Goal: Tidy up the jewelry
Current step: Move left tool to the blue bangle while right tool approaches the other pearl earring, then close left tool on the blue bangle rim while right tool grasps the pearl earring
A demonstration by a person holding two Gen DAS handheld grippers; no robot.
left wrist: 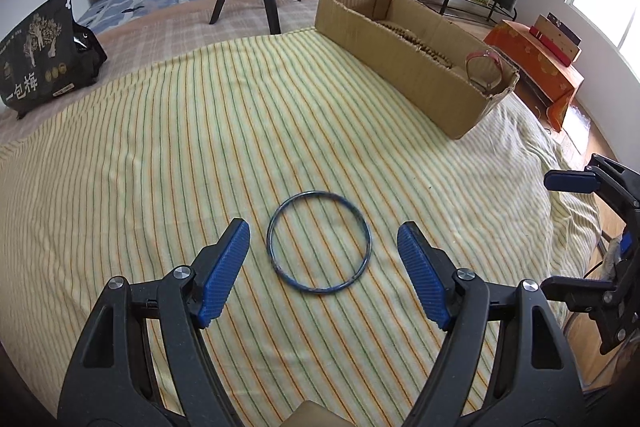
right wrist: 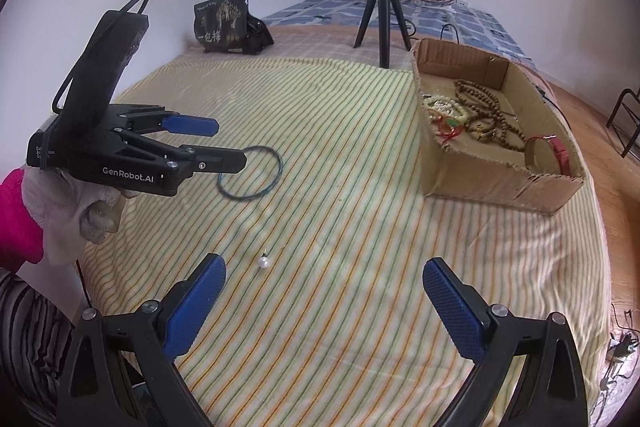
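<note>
Left gripper (left wrist: pixel 323 237): jaws wide, empty, astride blue bangle (left wrist: pixel 319 241).
Right gripper (right wrist: pixel 324 279): wide, empty.
Right view only: pearl earring (right wrist: pixel 263 261) near; beads (right wrist: pixel 486 111) in far-right cardboard box (right wrist: pixel 500 183).

**Colours and patterns on the bed**

Showing across the middle of both views: a striped blanket (left wrist: pixel 200 147), pale yellow with thin green and orange lines. Lying at lower centre, a dark blue bangle (left wrist: pixel 319 242). Gleaming white at lower centre of the right view, a pearl bead (right wrist: pixel 263 261). Sitting at upper right, a plain brown cardboard box (right wrist: pixel 500 183) holding brown and cream beads (right wrist: pixel 480 107). Wearing blue textured pads, both black grippers: left gripper (left wrist: pixel 324 239), right gripper (right wrist: pixel 324 277).
</note>
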